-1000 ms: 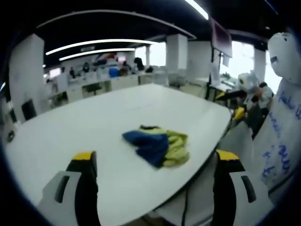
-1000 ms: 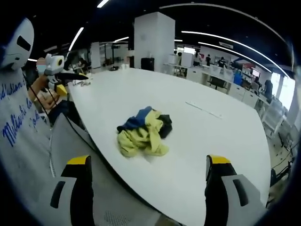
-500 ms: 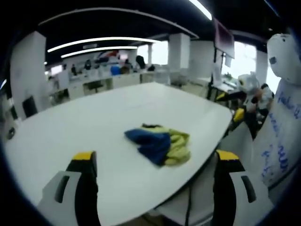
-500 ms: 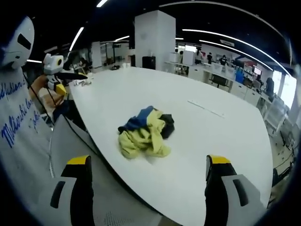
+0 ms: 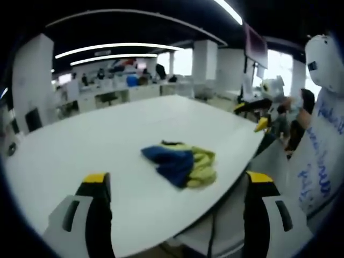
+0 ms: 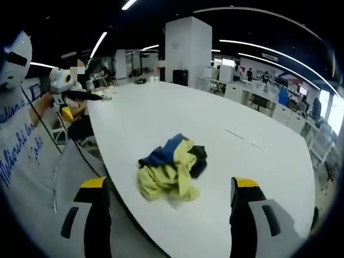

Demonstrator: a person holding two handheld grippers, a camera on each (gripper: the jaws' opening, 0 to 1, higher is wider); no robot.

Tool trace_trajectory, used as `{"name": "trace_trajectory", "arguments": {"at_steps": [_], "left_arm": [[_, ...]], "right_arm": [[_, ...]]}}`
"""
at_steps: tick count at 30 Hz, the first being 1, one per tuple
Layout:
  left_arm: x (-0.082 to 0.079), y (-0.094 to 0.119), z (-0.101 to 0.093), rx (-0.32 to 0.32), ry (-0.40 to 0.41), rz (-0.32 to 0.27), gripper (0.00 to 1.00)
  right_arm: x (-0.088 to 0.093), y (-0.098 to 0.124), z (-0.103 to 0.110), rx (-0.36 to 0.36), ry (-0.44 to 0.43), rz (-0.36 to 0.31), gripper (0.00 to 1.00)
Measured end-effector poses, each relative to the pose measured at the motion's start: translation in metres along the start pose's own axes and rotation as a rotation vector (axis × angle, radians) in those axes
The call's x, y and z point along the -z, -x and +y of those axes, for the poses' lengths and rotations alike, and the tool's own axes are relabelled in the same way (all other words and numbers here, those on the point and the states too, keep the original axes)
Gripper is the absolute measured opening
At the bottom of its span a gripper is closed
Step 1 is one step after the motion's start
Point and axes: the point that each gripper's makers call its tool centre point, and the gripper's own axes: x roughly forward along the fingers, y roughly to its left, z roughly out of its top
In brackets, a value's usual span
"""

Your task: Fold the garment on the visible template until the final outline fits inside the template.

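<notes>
garment: I count one [image 5: 180,164], a crumpled heap of blue, yellow and some black cloth, lying on the white table [image 5: 80,145] near its curved edge; nothing touches it.
garment, right gripper view: same heap [image 6: 172,172], yellow lobe towards me, blue and black behind.
template: I can't make out any outline on the tabletop; a thin line lies further out on the table [image 6: 243,138], too small to tell what it is.
containers: I see none on the table.
left gripper: [image 5: 174,188] jaws wide apart, both yellow-tipped, nothing between them; it hangs short of the table edge, well apart from the heap.
right gripper: [image 6: 169,189] jaws wide apart too, empty, hovering over the table rim with the heap just ahead between the tips.
count: two grippers, one garment, one table.
white figure: a pale mannequin-like shape with blue handwriting [image 5: 320,150] stands beside the table; I see it at [image 6: 16,134] as well.
background: open office, desks, pillar [image 6: 188,51], ceiling strip lights, a few people far off and blurred.
</notes>
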Motion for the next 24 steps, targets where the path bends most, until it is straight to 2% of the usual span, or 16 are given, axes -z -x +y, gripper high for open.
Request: {"name": "trace_trajectory", "arguments": {"at_steps": [3, 7, 9, 16, 24], "left_arm": [[0.003, -0.003, -0.002, 0.006, -0.004, 0.013, 0.99], [0.0, -0.005, -0.002, 0.016, -0.004, -0.01, 0.99], [0.0, -0.005, -0.001, 0.017, -0.004, -0.015, 0.99], [0.002, -0.003, 0.006, -0.002, -0.006, -0.025, 0.99], [0.004, 0.003, 0.011, -0.007, -0.004, -0.034, 0.99]], "right_arm": [[-0.009, -0.014, -0.001, -0.006, 0.027, 0.004, 0.88], [-0.018, -0.05, 0.0, -0.048, 0.068, 0.03, 0.83], [-0.025, -0.065, -0.003, -0.049, 0.114, 0.033, 0.77], [-0.049, -0.113, 0.0, -0.116, 0.082, 0.015, 0.66], [-0.055, -0.162, 0.006, -0.169, 0.085, 0.05, 0.5]]}}
